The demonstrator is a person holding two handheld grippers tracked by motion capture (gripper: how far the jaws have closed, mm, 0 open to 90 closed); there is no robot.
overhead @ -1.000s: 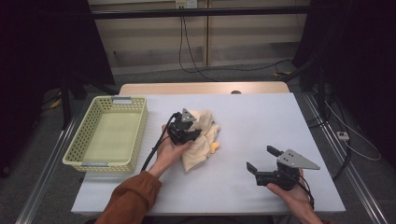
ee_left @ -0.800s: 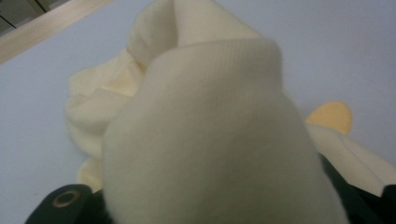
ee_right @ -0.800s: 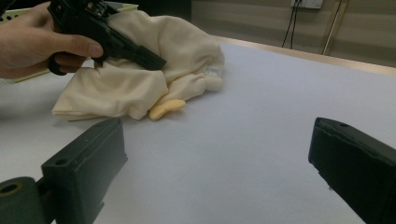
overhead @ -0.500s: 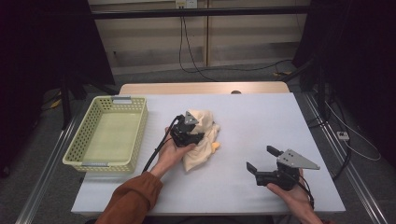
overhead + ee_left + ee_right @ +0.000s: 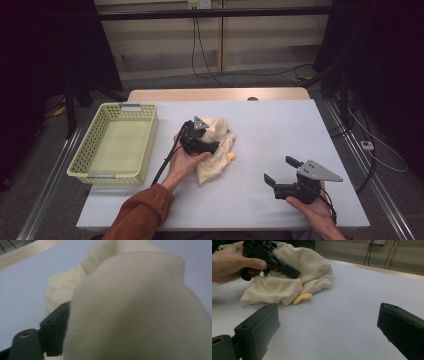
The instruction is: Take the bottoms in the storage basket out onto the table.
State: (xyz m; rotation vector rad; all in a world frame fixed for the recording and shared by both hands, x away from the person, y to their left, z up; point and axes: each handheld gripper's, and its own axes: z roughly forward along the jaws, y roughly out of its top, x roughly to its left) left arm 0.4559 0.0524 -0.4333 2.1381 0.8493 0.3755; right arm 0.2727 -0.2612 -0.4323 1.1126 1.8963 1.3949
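A crumpled cream cloth point(image 5: 216, 150) lies mid-table with a small yellow piece point(image 5: 230, 156) poking out at its right edge. My left gripper point(image 5: 213, 146) rests on the cloth's left side, pointing right. In the left gripper view the cloth point(image 5: 137, 310) bulges between the jaws and hides the right one; the left jaw sits wide out, so the gripper reads as open. My right gripper point(image 5: 279, 170) hovers open and empty at the front right, aimed at the cloth point(image 5: 287, 285) and the yellow piece point(image 5: 302, 298). The left gripper point(image 5: 292, 271) also shows there, held by a hand.
A pale green mesh basket point(image 5: 80, 160) stands empty at the table's left side. The white tabletop point(image 5: 280, 125) stretches bare between the cloth and the right gripper. A wooden strip point(image 5: 215, 95) edges the far side.
My left gripper has pushed slightly to the right and down onto the cloth. The right gripper has stayed where it was.
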